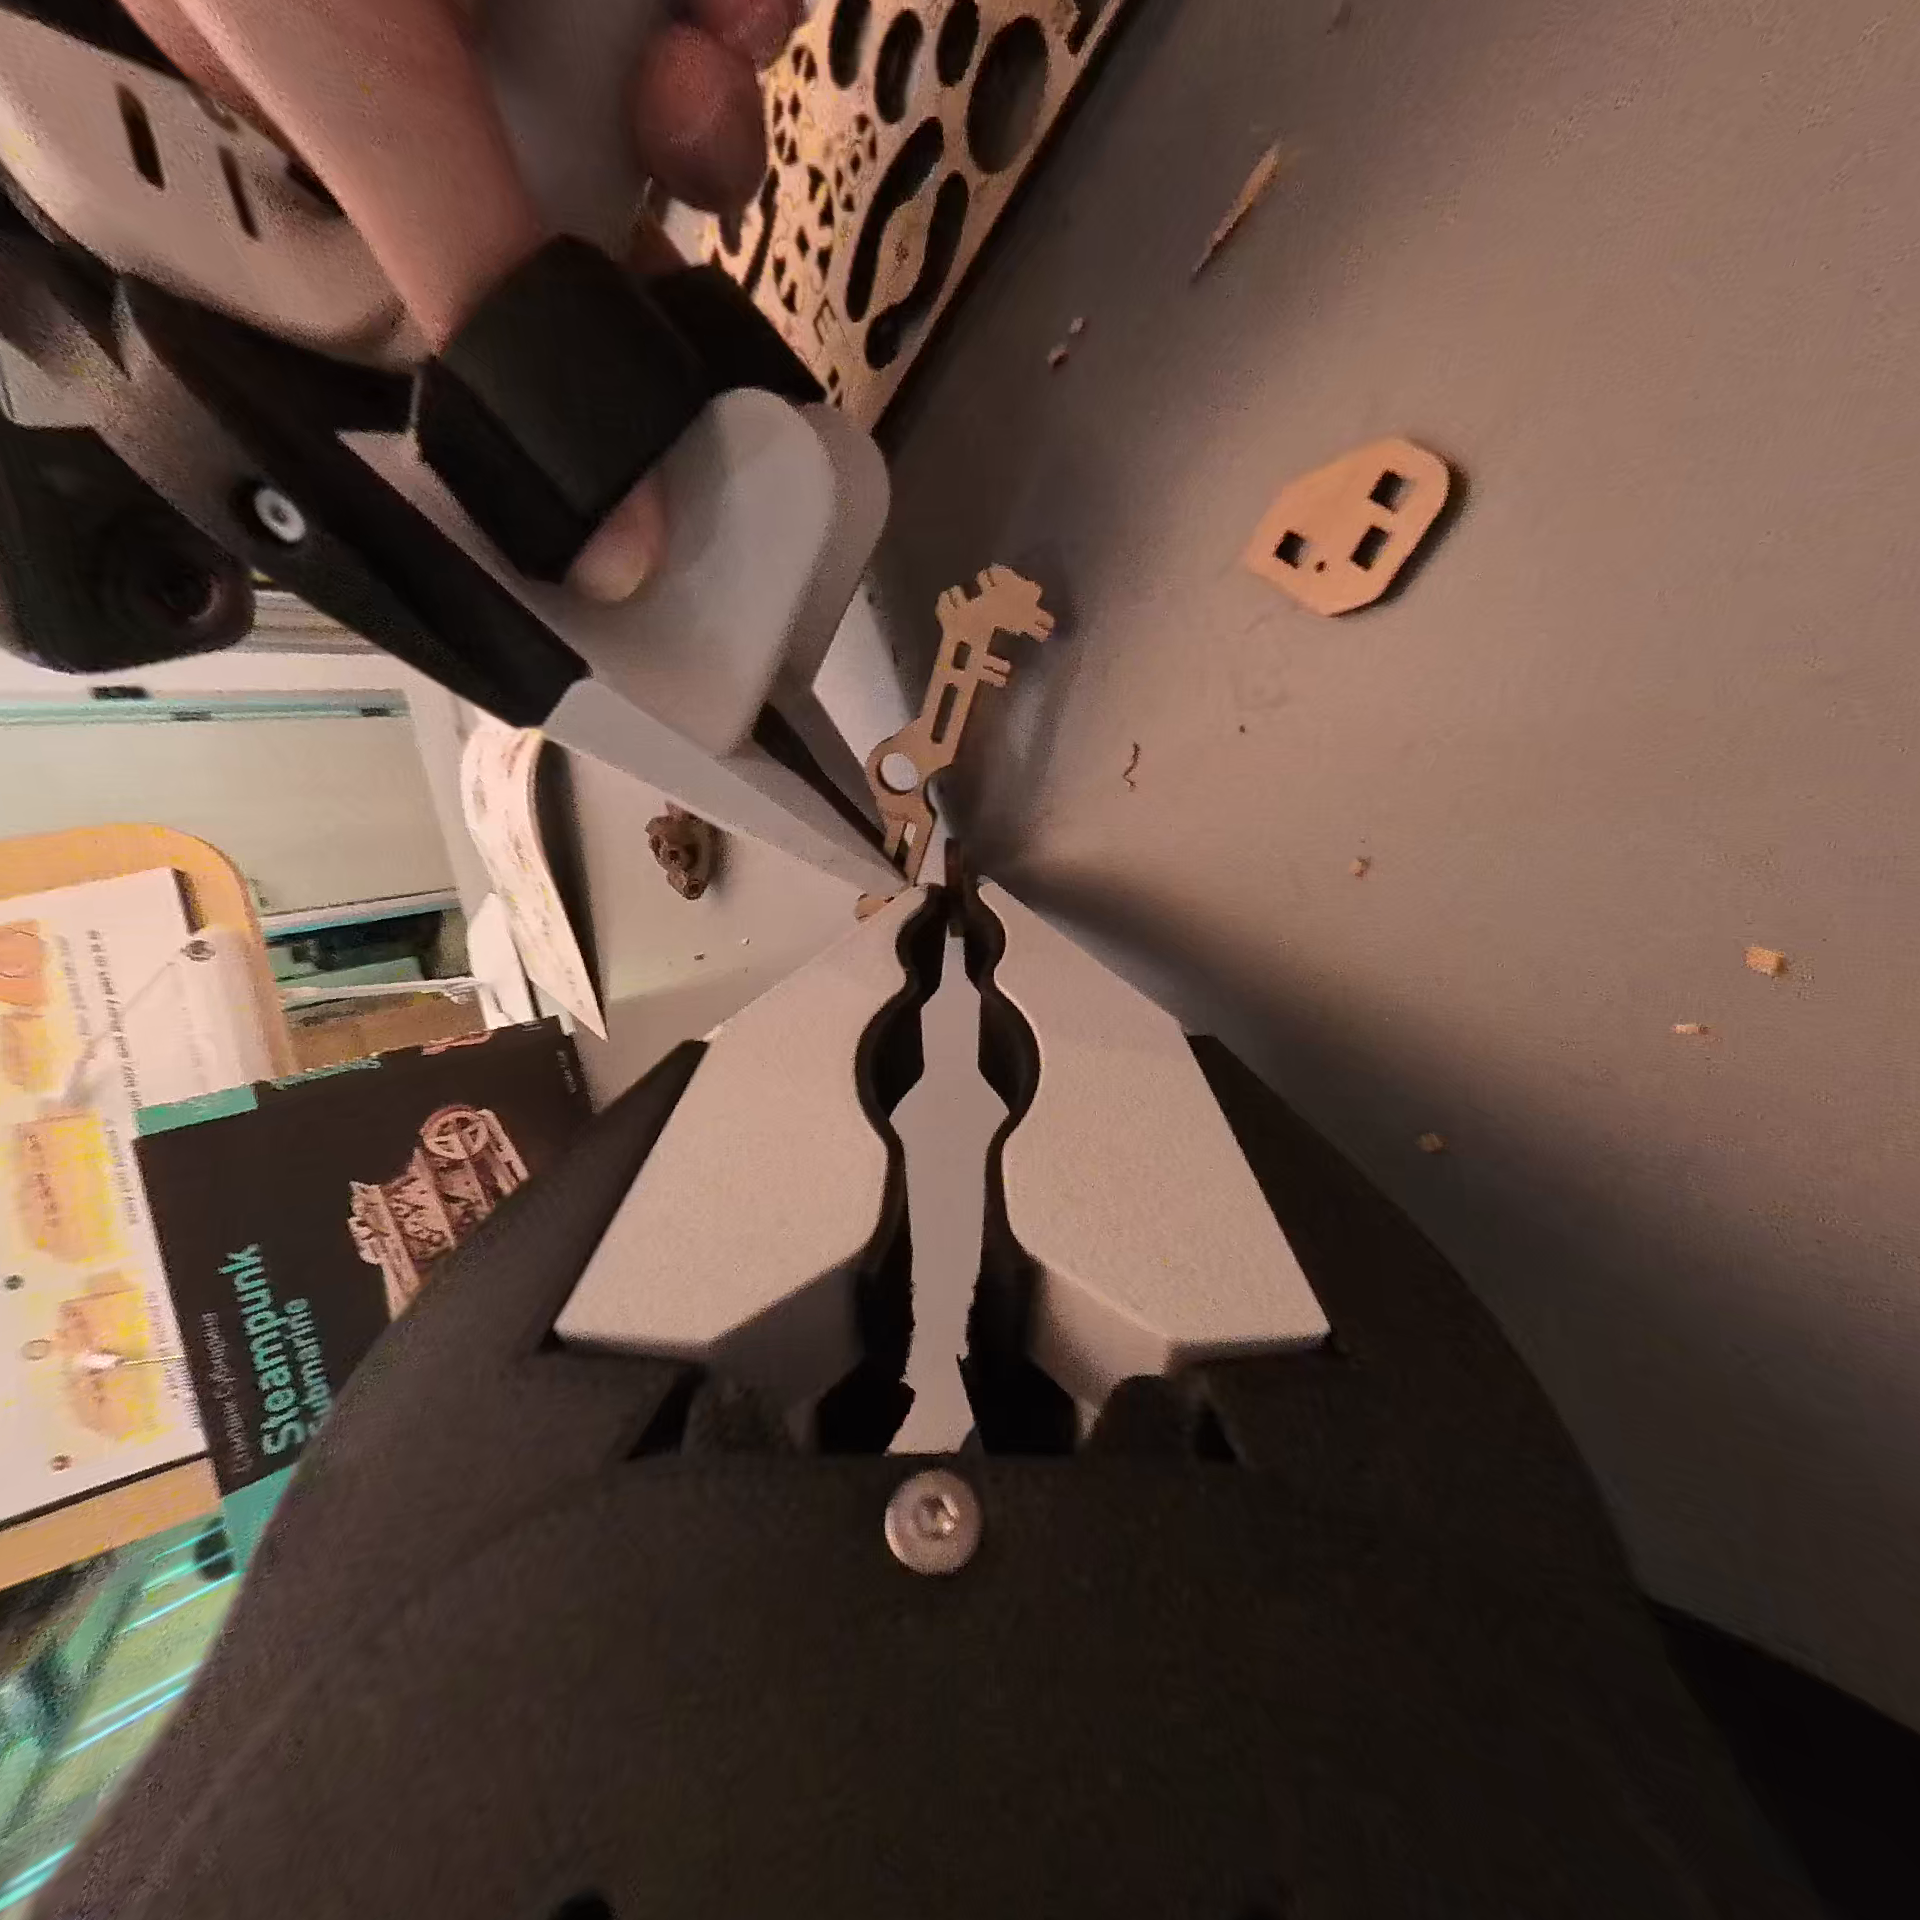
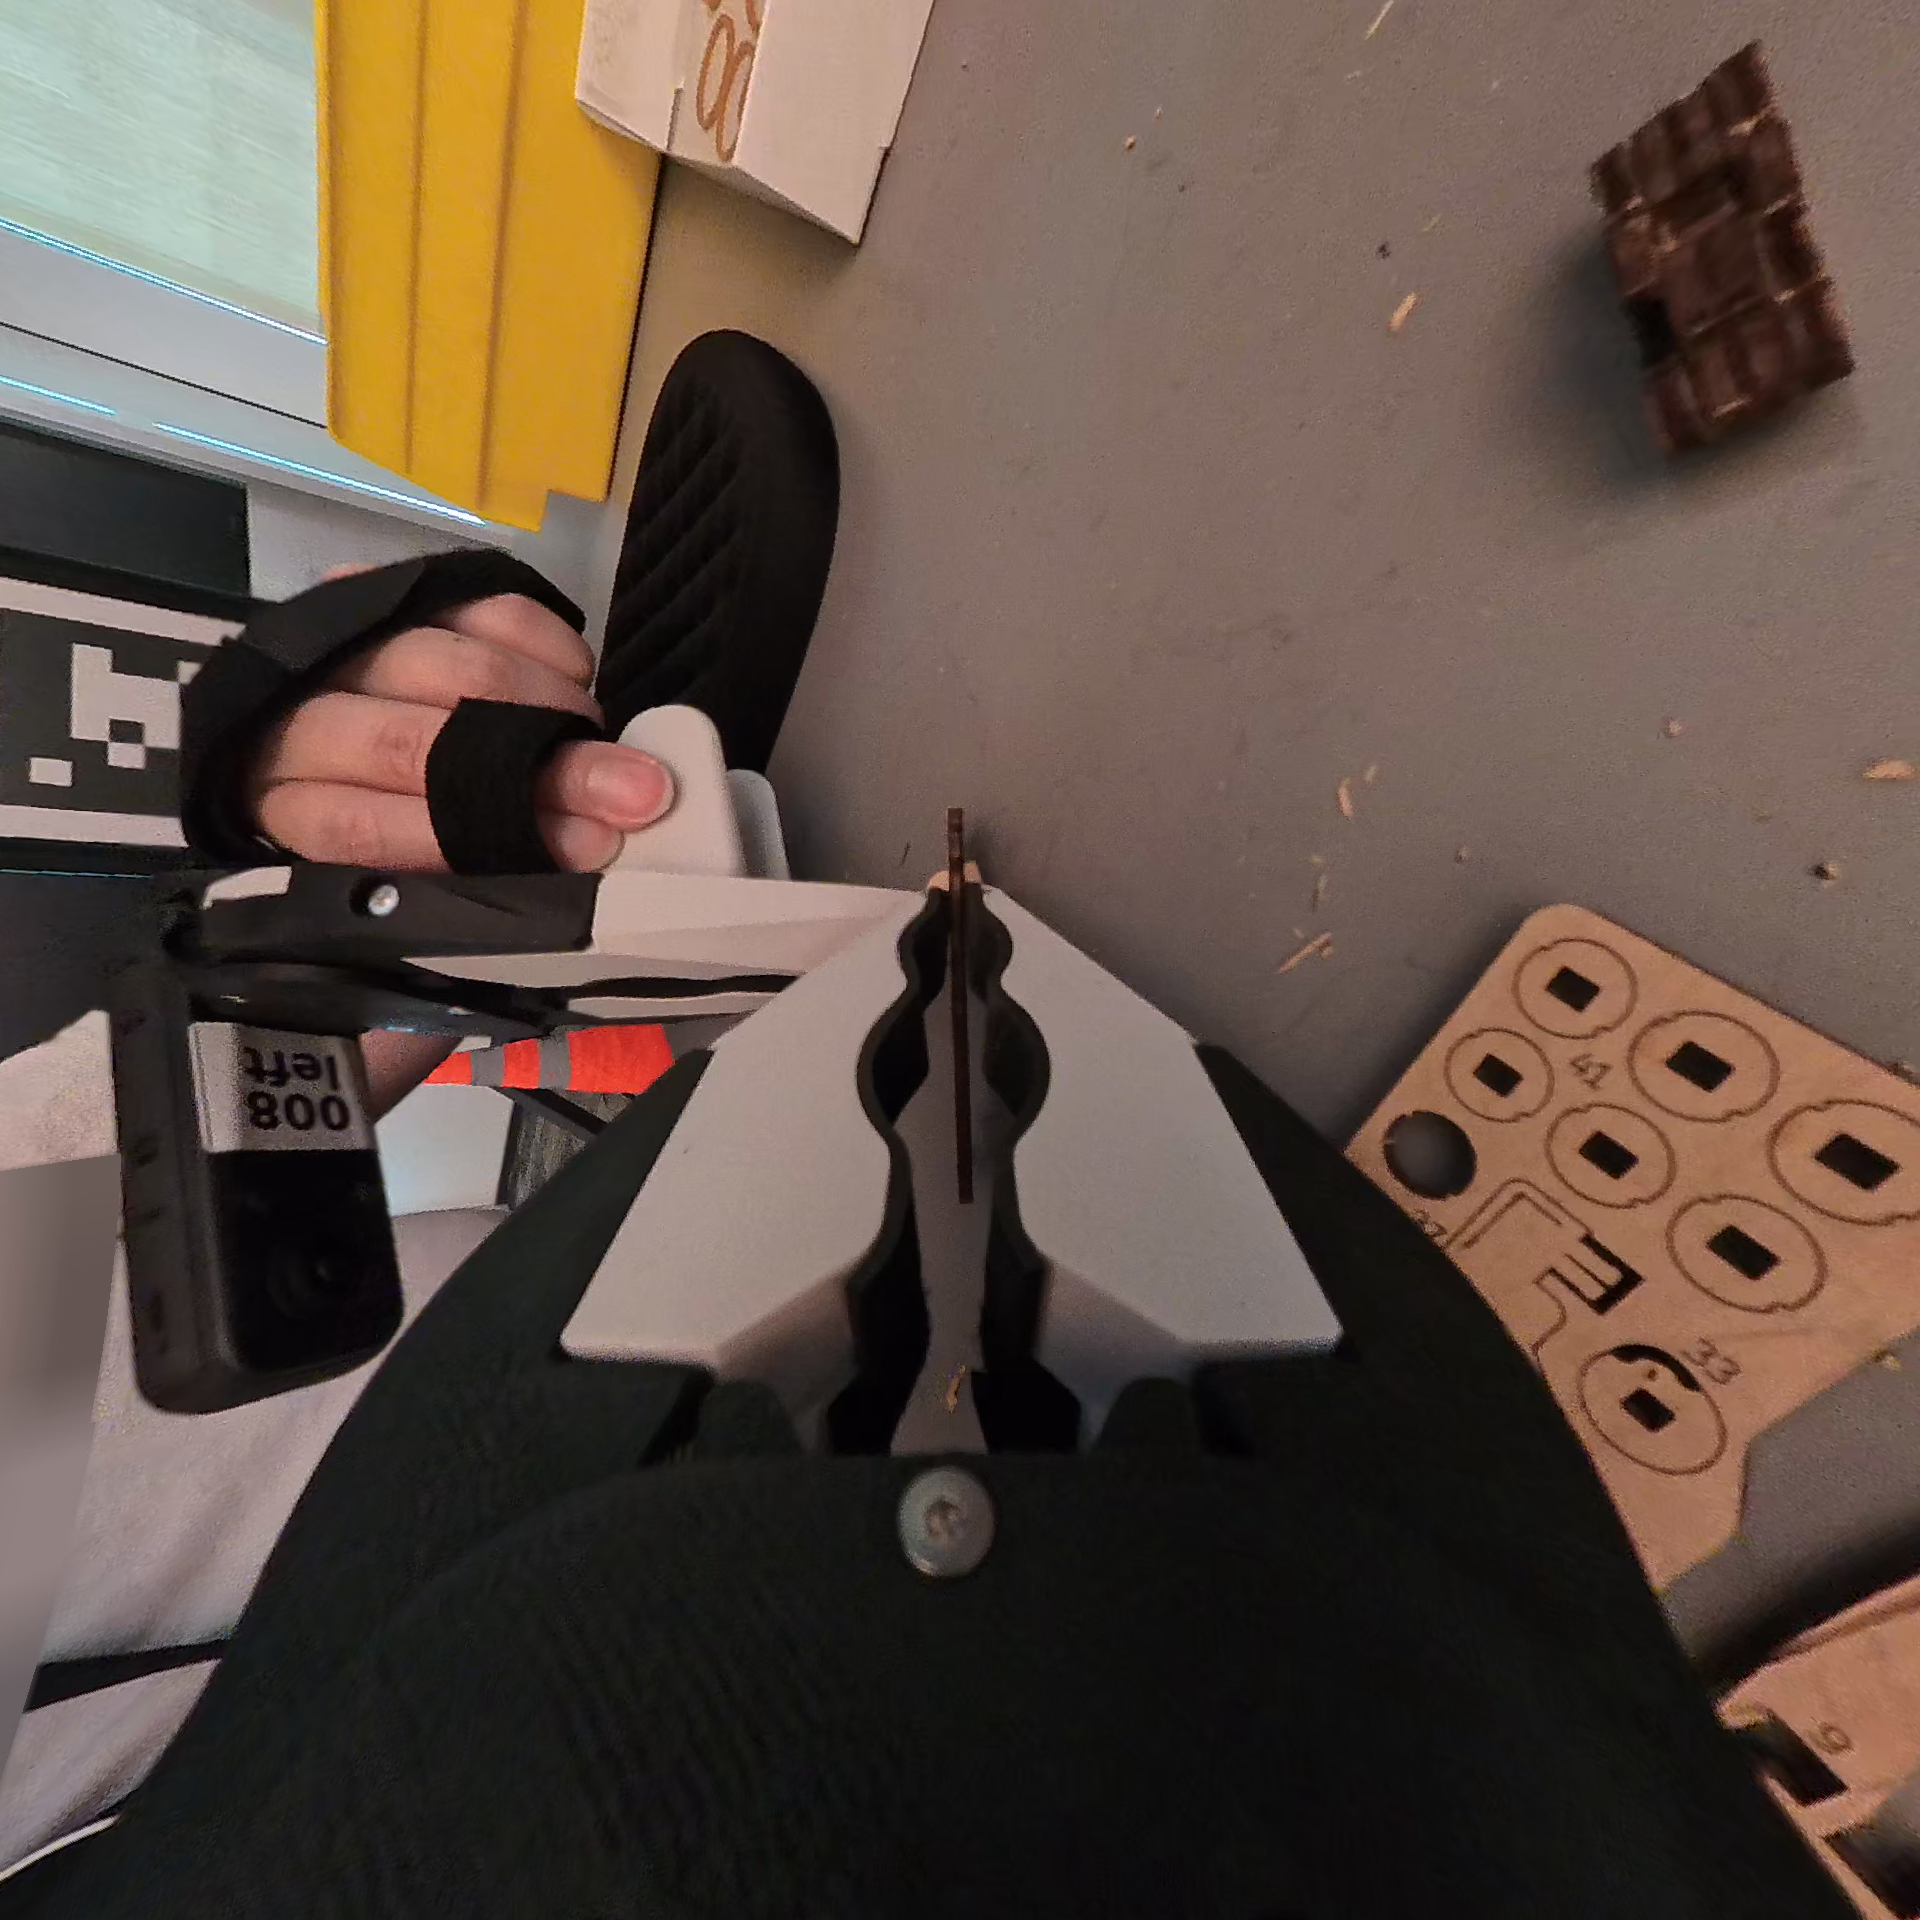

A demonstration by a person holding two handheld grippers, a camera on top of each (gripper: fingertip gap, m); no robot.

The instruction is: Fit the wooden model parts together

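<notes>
My right gripper point(image 2: 954, 904) is shut on a long flat wooden part point(image 2: 961, 1039), seen edge-on between its fingers. In the left wrist view this gripper point(image 1: 899, 847) comes in from the upper left, and the notched, key-like part point(image 1: 961, 675) sticks out past its tips. My left gripper point(image 1: 948, 894) is shut on a small thin wooden piece point(image 1: 954, 860) at its very tips. That piece touches the long part's lower end. In the right wrist view the left gripper point(image 2: 930, 894) comes in from the left, tip to tip with mine. Both are held just above the grey table point(image 1: 1455, 935).
An oval wooden piece with three square holes point(image 1: 1351, 530) lies to the right. Punched wooden sheets point(image 1: 883, 177) point(image 2: 1683, 1195) lie nearby. A dark brown assembled block point(image 2: 1720, 249), a small brown part point(image 1: 681, 852), the kit box point(image 1: 364, 1195) and wood chips are around. The grippers are tip to tip, or close to it.
</notes>
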